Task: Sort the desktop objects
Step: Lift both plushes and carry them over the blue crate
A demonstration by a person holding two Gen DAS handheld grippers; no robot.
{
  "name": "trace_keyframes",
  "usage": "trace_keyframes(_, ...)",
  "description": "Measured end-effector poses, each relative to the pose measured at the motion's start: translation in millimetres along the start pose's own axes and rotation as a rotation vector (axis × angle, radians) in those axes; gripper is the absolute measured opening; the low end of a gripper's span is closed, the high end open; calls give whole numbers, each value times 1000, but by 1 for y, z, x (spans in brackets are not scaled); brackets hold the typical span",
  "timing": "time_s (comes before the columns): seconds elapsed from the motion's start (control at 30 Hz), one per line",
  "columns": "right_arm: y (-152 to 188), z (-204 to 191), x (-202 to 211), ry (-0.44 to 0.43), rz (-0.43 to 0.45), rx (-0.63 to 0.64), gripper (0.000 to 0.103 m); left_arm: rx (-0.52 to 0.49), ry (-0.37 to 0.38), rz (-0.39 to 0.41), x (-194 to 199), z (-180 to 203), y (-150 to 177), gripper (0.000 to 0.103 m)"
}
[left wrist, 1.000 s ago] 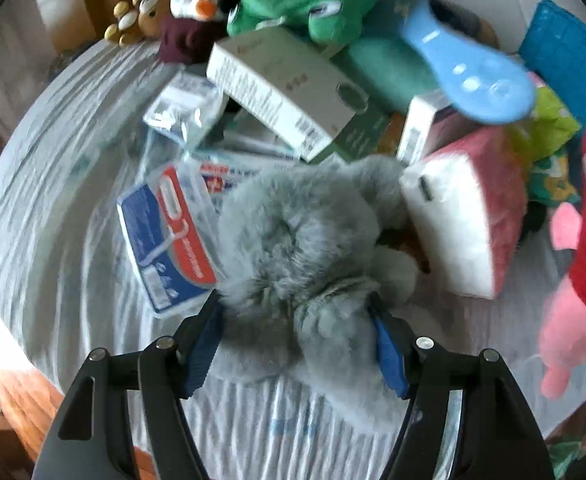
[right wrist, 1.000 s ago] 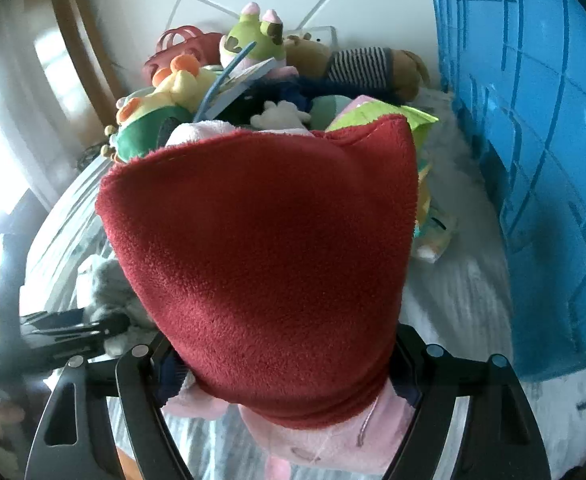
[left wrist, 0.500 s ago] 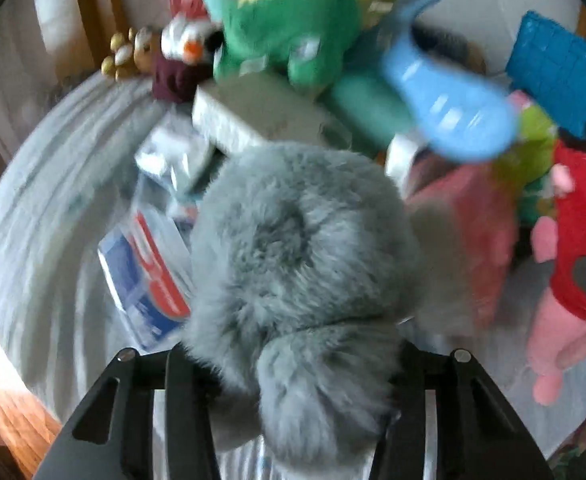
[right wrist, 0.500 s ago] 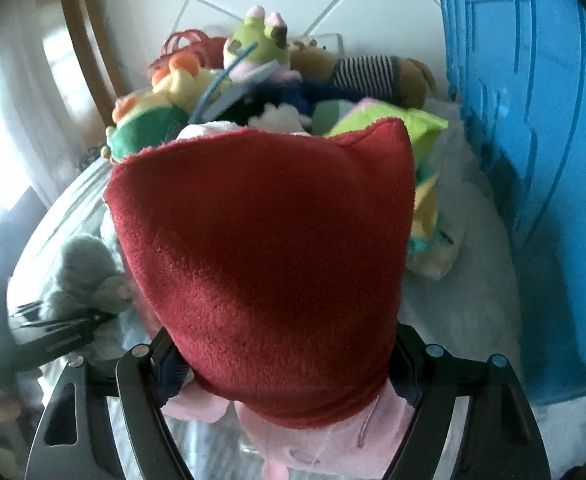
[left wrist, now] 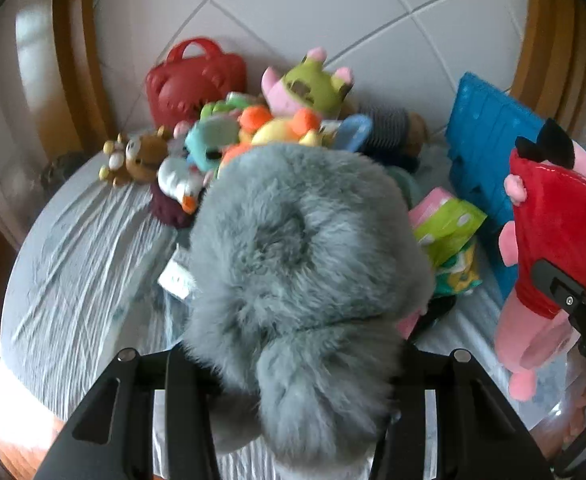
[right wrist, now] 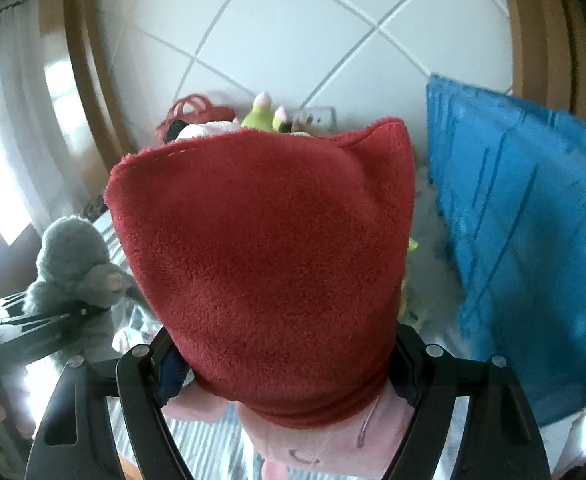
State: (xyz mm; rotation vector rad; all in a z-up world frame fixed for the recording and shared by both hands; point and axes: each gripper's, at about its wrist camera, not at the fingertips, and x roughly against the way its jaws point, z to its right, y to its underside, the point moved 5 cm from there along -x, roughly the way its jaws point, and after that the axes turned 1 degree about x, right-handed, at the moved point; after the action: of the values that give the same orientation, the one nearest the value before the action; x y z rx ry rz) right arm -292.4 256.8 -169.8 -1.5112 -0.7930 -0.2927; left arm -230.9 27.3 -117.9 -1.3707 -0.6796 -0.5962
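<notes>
Clamping grey furry plush [left wrist: 305, 264] in left gripper [left wrist: 293, 364] | striped tabletop [left wrist: 77, 264] free at 9 o'clock | right gripper [right wrist: 281, 364] clenches red-dressed pink plush [right wrist: 265, 248].

Grey furry plush [left wrist: 301, 264] fills centre of left wrist view, covers left gripper [left wrist: 293, 364] fingertips and pads; items on striped cloth [left wrist: 73, 264] behind it mostly hidden, white label [left wrist: 175, 276] unreadable. Red-dressed pink plush [right wrist: 269, 248] blocks right wrist view; right gripper [right wrist: 281, 364] pads buried under it, plush lower part cut by bottom edge. Blue crate [right wrist: 533, 232] blurred, cut at right. Toy pile [left wrist: 253, 128] soft, small details unclear.
</notes>
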Motion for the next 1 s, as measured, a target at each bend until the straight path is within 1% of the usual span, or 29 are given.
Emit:
trace_keyframes(0.1,-9,-3,16,13,36,-1,80,-26,24,40,16,2,-12,43)
trace_keyframes(0.4,-36,-14,66,48,137,-32,80,-111,78,115,52,17,-35,43)
trace_keyframes(0.63,-58,-1,110,114,221,-51,80,-172,141,181,76,47,-55,43)
trace_keyframes(0.8,-76,29,141,154,286,-75,80,-203,194,217,88,88,-72,43)
trace_keyframes(0.93,-91,74,168,182,341,-98,80,-229,226,263,99,134,-87,43)
trace_keyframes(1.0,-99,102,184,200,369,-97,80,-235,246,291,105,167,-96,43)
